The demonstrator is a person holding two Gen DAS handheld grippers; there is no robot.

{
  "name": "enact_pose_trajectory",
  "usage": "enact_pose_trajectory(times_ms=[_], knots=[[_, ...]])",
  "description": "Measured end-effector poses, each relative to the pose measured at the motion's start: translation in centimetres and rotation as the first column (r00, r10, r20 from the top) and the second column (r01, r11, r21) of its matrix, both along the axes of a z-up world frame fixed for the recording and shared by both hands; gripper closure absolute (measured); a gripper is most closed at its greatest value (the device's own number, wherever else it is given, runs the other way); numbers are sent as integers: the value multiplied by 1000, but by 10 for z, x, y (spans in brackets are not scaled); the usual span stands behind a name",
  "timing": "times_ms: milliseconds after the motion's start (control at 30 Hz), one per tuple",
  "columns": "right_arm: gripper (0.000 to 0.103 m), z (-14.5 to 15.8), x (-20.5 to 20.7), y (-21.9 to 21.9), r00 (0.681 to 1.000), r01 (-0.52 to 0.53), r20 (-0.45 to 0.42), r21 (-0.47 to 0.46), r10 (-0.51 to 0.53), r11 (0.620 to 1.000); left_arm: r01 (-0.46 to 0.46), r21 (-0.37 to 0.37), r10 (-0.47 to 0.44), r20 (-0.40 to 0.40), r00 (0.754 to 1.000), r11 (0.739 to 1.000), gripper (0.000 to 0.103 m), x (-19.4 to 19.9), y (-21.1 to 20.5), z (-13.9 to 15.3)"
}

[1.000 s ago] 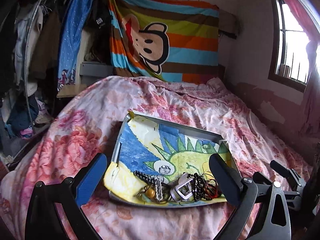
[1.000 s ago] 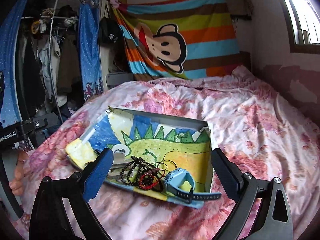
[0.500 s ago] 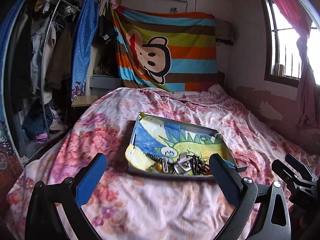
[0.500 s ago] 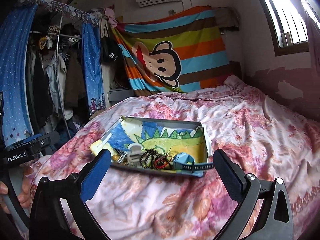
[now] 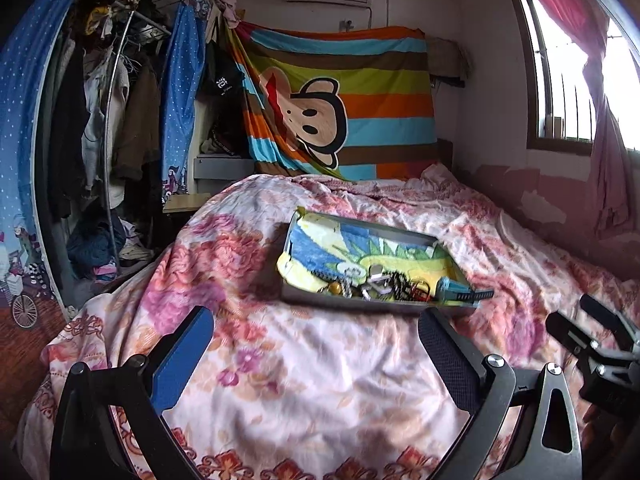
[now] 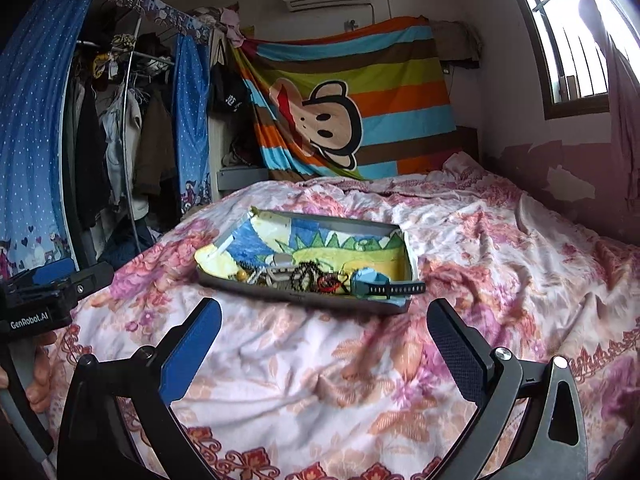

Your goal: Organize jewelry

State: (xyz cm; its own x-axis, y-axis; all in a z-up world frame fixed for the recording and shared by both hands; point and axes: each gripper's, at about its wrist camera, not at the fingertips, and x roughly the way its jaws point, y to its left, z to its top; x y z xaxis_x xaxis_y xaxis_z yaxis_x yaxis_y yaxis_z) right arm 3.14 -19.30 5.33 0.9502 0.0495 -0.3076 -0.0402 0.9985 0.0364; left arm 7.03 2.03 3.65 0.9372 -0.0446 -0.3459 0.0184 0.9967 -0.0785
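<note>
A grey tray (image 5: 296,294) (image 6: 410,264) lined with a dinosaur drawing lies on the flowered bedspread. Jewelry is heaped at its near edge: black beads (image 5: 398,286) (image 6: 306,274), a red bracelet (image 6: 328,283), a gold bead (image 5: 335,288), a silver clip (image 6: 280,266) and a blue watch (image 5: 454,292) (image 6: 370,280) whose strap hangs over the rim. My left gripper (image 5: 314,356) stands open and empty, well short of the tray. My right gripper (image 6: 324,346) is also open and empty, at a similar distance.
The bedspread (image 5: 320,380) fills the foreground. A clothes rack (image 5: 108,120) with hanging garments stands left. A striped monkey cloth (image 5: 340,104) hangs on the back wall, a window (image 5: 568,80) is at right. A hand (image 6: 38,376) holds the other gripper's handle at left.
Both grippers have pulled back and up from the tray, which now looks smaller and farther off. Both stay open and empty. The jewelry has not moved.
</note>
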Motion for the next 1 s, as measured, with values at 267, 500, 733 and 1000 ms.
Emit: enact_pose_trajectory(times_ms=[267,500,733,1000], knots=[[2,-13,3,-5,1000,6,-30,-7,-7,1000,-13,20,14,-35,999,1000,0,4,1,-16],[2,-13,4,-7,999,15,-32,-7,-15,1000,-15,56,17,-29,999,998,0,2,-3,-19],[2,-16,5,-4,999,12,-43,-15,-13,1000,-6,46,8,-36,999,999,0,3,-2,-19],[2,-17,6,-4,999,12,-46,-16,-13,1000,0,44,2,-40,999,999,0,2,-3,-20]])
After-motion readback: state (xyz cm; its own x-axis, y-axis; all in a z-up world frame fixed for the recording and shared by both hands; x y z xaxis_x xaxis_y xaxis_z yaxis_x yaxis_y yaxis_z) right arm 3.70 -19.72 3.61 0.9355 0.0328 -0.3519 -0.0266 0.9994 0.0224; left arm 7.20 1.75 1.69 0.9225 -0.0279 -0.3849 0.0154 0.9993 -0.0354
